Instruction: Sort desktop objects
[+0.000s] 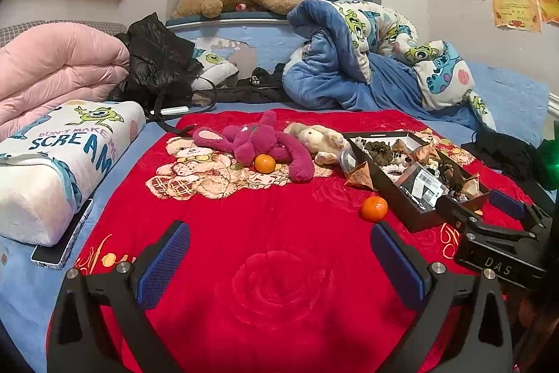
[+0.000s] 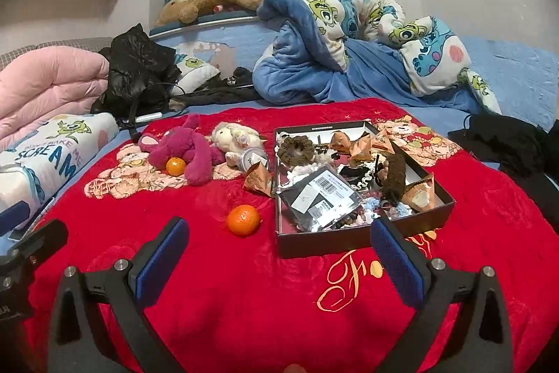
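Observation:
On the red blanket (image 1: 279, 296) lie two oranges: one (image 1: 374, 208) (image 2: 243, 220) beside the black box (image 1: 393, 198) (image 2: 349, 242), the other (image 1: 265, 163) (image 2: 175, 166) against a pink plush (image 1: 255, 142) (image 2: 185, 145). A cream plush (image 1: 319, 137) (image 2: 234, 135) and a round tin (image 2: 251, 158) lie next to it. The box holds hair ties, packets and a barcode bag. An orange packet (image 1: 360, 177) (image 2: 258, 179) leans outside it. My left gripper (image 1: 279, 264) is open above bare blanket. My right gripper (image 2: 279, 257) is open just before the box's near wall.
A printed pillow (image 1: 63, 156) with a tablet (image 1: 63, 243) under it sits left. Behind are a pink quilt (image 1: 52, 72), a black jacket (image 1: 157, 62) and a bunched blue blanket (image 1: 349, 58). Black clothing (image 2: 499, 138) lies at the right.

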A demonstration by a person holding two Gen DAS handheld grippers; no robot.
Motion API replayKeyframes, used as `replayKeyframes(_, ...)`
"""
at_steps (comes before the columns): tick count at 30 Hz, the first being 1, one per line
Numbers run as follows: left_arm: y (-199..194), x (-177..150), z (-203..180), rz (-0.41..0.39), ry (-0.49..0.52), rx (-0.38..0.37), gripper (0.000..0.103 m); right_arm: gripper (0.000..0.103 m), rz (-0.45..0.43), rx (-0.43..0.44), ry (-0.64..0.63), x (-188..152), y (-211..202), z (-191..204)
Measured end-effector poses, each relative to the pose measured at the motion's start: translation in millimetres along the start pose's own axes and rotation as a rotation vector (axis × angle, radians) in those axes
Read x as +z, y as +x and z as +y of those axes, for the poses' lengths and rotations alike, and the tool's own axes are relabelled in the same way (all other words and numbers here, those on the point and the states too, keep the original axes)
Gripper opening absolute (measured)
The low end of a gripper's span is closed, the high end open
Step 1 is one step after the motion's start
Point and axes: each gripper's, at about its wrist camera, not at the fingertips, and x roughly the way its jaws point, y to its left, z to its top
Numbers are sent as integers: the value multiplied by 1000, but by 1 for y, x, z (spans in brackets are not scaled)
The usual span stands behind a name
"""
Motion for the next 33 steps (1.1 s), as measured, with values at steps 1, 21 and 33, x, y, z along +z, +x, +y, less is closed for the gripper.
replayKeyframes(1, 0, 0, 0, 0, 0, -1, 103, 103, 4, 0, -1, 0, 1, 0)
replayKeyframes(21, 4, -4, -4, 7, 33, 0, 103, 103, 40, 44, 46, -2, 5, -6)
replayKeyframes(33, 2, -4, -2, 7, 25, 1, 103, 103, 44, 28, 22, -3, 5, -2)
